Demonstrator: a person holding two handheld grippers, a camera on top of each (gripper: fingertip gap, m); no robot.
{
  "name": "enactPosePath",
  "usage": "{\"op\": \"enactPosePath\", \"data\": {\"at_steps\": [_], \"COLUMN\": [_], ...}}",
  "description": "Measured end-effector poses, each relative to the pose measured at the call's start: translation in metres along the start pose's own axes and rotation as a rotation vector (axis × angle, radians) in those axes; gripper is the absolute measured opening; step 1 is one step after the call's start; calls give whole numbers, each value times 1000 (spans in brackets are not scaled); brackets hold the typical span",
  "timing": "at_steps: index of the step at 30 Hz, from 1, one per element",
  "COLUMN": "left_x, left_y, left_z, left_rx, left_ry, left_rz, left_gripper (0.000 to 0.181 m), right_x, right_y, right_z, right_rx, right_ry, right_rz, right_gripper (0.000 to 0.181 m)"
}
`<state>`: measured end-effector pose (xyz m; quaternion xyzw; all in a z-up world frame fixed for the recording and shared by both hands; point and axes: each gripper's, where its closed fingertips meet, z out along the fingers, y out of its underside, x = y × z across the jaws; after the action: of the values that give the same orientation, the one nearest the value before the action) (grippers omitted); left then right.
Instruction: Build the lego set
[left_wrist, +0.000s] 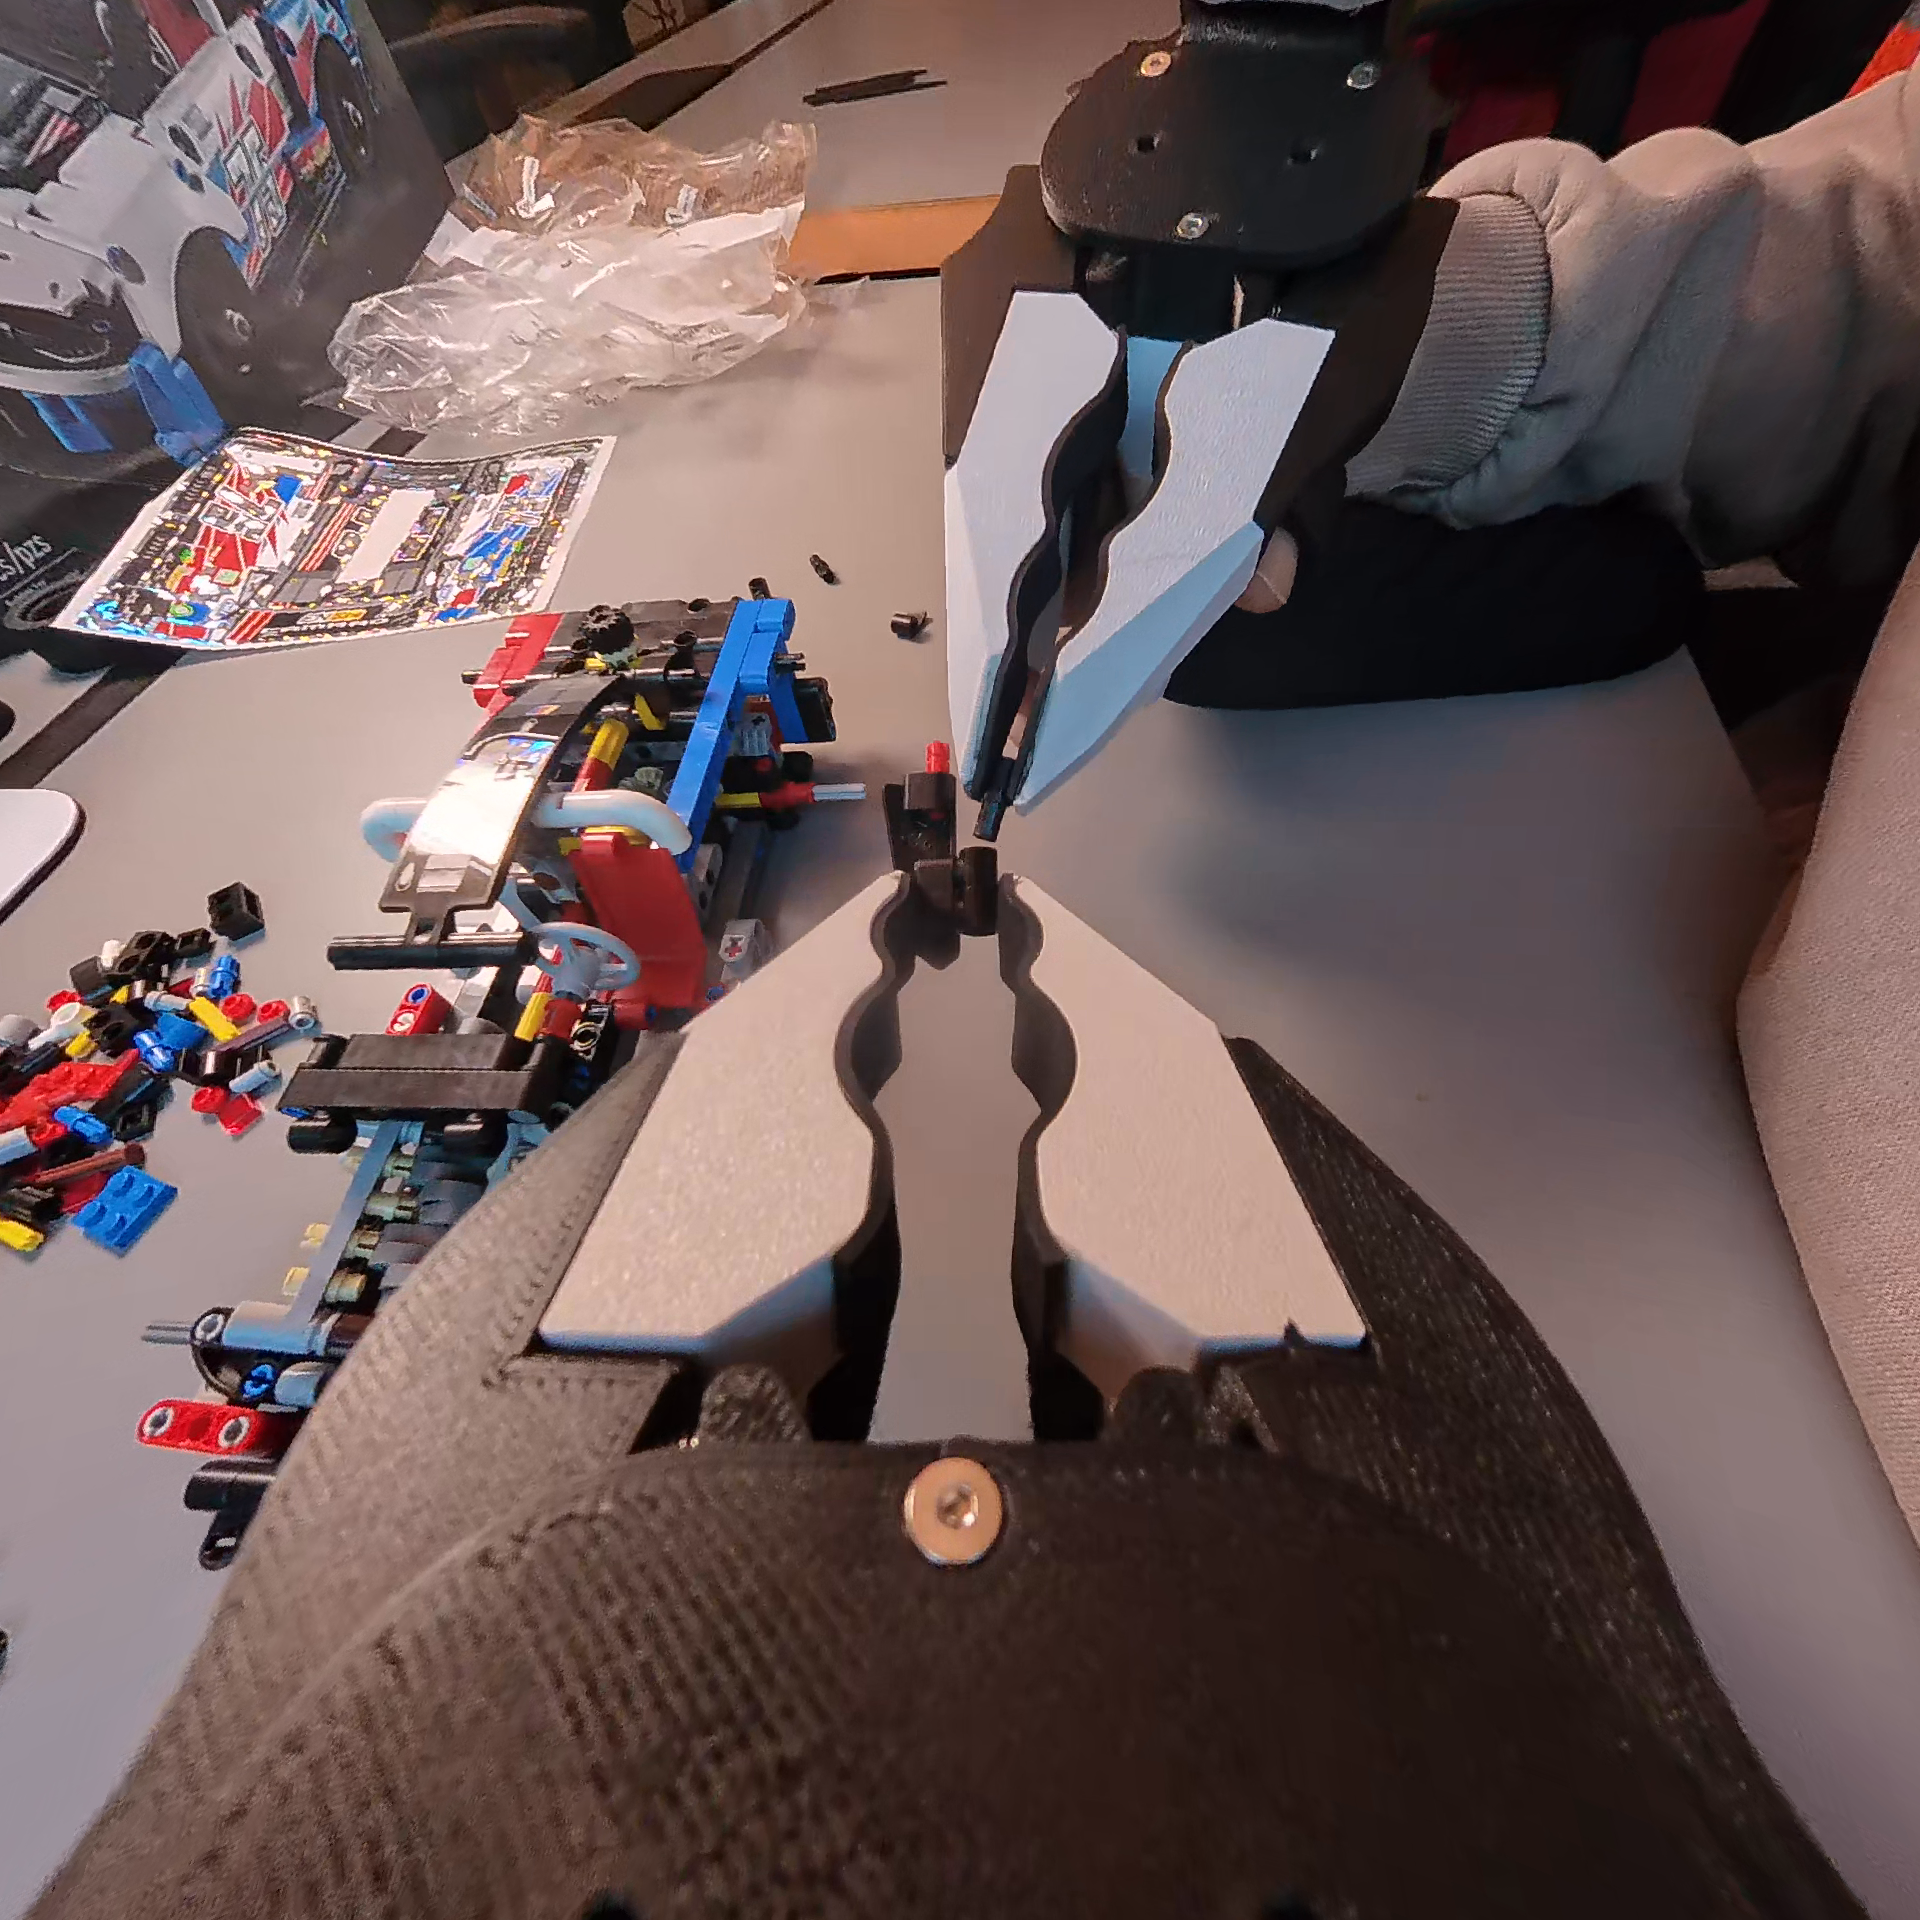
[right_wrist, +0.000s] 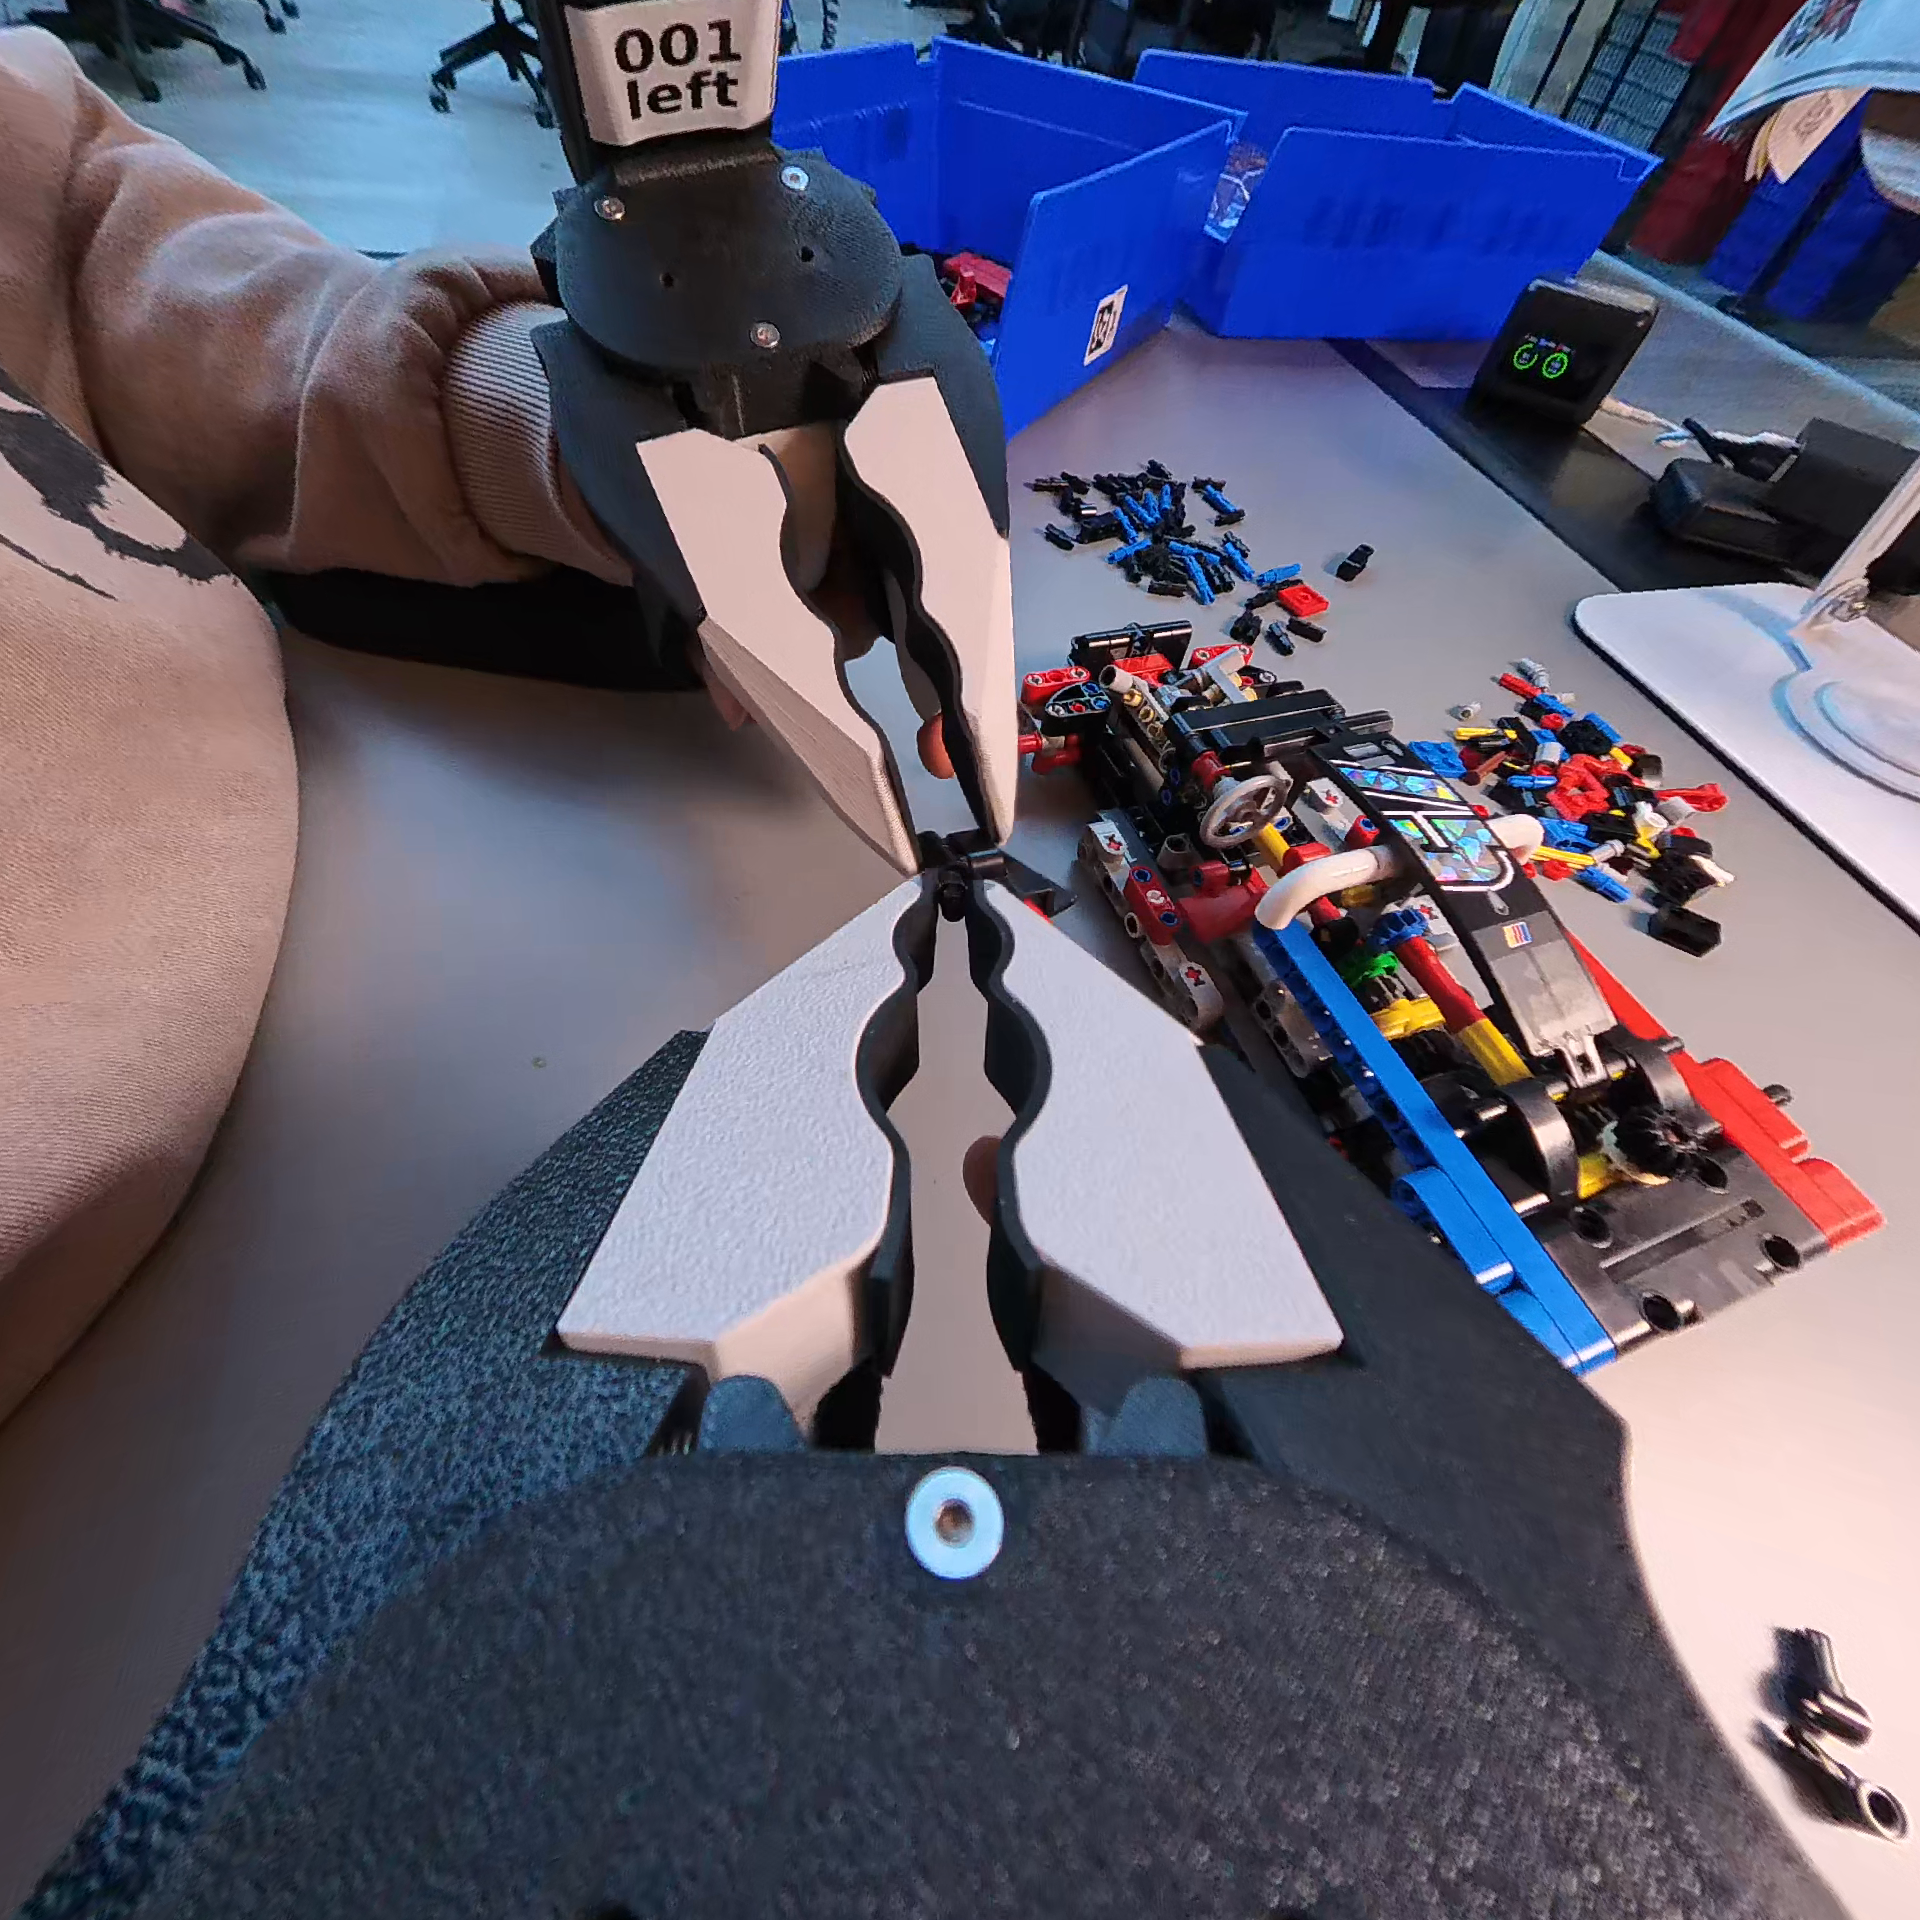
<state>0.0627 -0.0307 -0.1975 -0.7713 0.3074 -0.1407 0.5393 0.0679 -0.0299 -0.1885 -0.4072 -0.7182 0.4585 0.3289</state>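
Left gripper (left_wrist: 951, 883) clamped on a small black connector piece (left_wrist: 954, 868). Right gripper (right_wrist: 951, 894) pinched around a black pin (left_wrist: 987, 821), tip just above that connector. Half-built car (right_wrist: 1403, 956) on the table (left_wrist: 1351, 935) beside both; loose bricks (left_wrist: 104, 1091) beyond.

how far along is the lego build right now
Done: a long car chassis stands on the table, with steering wheel, white bar and stickered black panel fitted. In hand: the left gripper is shut on a small black sub-assembly, and the right gripper brings a black pin to it, not yet seated. Left: no wheels on; loose parts pile and sticker sheet remain.
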Motion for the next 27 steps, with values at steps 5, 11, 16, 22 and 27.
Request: {"op": "enactPosePath", "data": {"at_steps": [5,11,16,22,27], "left_x": [5,1,-2,-3,-7], "left_y": [-2,-3,-6,-12,-9], "left_z": [1,2,0,-4,-4], "left_rx": [15,24,34,67,52], "left_ry": [32,11,-23,-28,-52], "left_rz": [-31,-41,-17,-19,-19], "left_gripper": [13,13,13,12,12], "right_x": [5,8,9,9,11], "right_y": [-3,-3,-2,0,-1], "right_z": [-3,-4,-4,-2,-3], "right_rx": [26,38,32,18,21], "right_ry": [16,27,40,49,60], "right_rz": [18,33,28,15,23], "right_gripper": [3,3,3,3,3]}}
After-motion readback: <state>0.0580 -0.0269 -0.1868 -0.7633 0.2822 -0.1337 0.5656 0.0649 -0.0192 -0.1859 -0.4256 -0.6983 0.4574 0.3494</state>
